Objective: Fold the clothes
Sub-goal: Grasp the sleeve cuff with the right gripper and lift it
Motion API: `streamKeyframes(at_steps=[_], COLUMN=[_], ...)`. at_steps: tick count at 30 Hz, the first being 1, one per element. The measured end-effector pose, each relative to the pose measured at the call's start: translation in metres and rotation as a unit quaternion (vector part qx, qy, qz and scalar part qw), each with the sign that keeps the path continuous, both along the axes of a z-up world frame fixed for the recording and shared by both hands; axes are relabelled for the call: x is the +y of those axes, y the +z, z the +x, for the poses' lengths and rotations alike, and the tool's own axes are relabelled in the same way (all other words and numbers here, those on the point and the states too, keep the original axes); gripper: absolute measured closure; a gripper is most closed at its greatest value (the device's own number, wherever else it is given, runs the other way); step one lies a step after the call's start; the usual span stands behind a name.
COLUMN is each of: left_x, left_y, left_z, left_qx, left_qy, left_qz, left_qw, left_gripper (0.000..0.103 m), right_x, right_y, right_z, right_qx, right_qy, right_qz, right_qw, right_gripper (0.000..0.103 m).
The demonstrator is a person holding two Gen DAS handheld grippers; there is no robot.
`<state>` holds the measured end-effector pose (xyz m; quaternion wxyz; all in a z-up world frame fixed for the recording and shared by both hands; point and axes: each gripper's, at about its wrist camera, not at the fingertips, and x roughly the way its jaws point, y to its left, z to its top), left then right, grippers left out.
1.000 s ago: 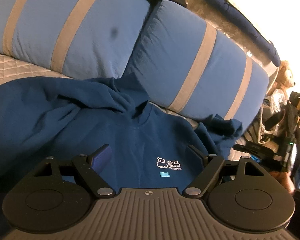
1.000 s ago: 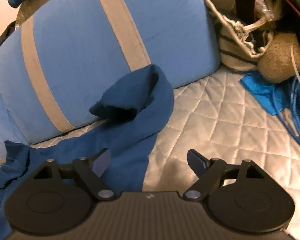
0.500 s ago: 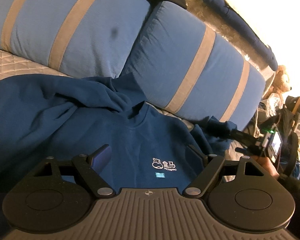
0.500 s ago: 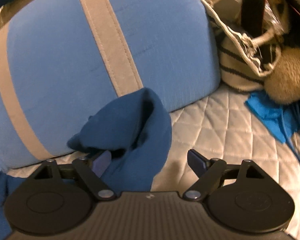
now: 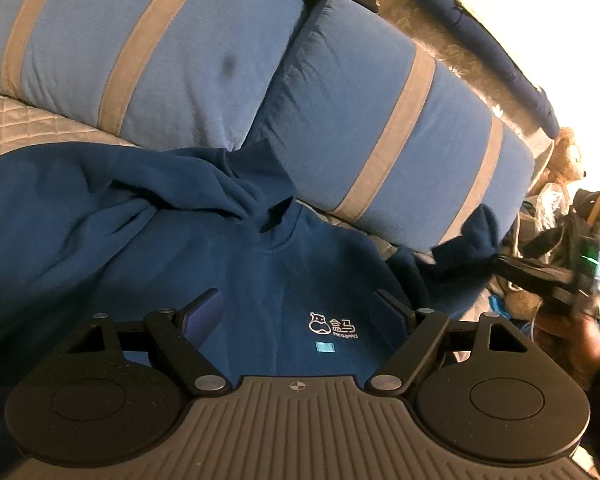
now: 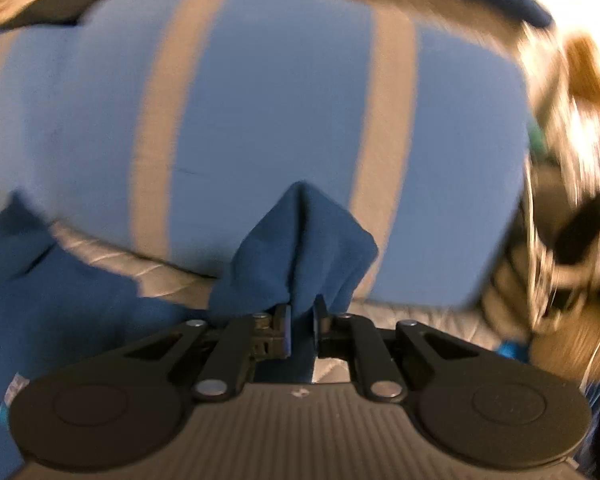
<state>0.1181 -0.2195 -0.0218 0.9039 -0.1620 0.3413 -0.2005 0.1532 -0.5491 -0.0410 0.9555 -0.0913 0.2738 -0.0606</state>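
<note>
Your right tongs [image 6: 301, 326] are closing, clamped on the sweatshirt's sleeve [image 6: 300, 256]; your left tongs [image 5: 298, 314] hang apart above its chest logo [image 5: 332, 325].

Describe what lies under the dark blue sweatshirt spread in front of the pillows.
Pale quilted bedding shows beside the sweatshirt and below the striped pillows. What lies beneath its body is covered. The right tool is closing on its sleeve end.

Dark blue sweatshirt [image 5: 228, 280] lies front up on quilted bedding, crumpled, small white logo on the chest. Collar points toward the pillows. One sleeve cuff [image 6: 300, 256] is raised off the bedding, bunched.
</note>
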Motion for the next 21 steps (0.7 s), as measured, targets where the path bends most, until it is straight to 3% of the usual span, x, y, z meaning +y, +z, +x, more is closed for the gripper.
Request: streamKeyframes(at_steps=[7, 11, 14, 16, 18, 21], left_x=[0.001, 0.001, 0.002, 0.002, 0.003, 0.004], left_y=[0.0, 0.001, 0.001, 0.0, 0.0, 0.001], left_z=[-0.001, -0.002, -0.002, -0.002, -0.002, -0.002], left_qx=[-0.002, -0.001, 0.002, 0.004, 0.006, 0.004], left_qy=[-0.005, -0.005, -0.002, 0.0, 0.001, 0.0], left_qz=[-0.003, -0.002, -0.001, -0.001, -0.002, -0.005], left_qw=[1.0, 1.0, 1.0, 1.0, 1.0, 1.0], left_gripper=[0.022, 0.022, 0.022, 0.022, 0.022, 0.022], right_x=[0.026, 0.039, 0.048, 0.053, 0.054, 0.048], right_y=[0.015, -0.001, -0.014, -0.02, -0.022, -0.009], right_z=[-0.079, -0.125, -0.151, -0.165, -0.177, -0.191], right_qx=[0.001, 0.022, 0.064, 0.095, 0.118, 0.123], right_qy=[0.104, 0.172, 0.215, 0.239, 0.255, 0.267], right_qz=[-0.115, -0.183, -0.205, -0.215, -0.218, -0.199], right_qw=[0.988, 0.968, 0.953, 0.942, 0.934, 0.935], right_gripper=[0.094, 0.093, 0.09, 0.069, 0.061, 0.04])
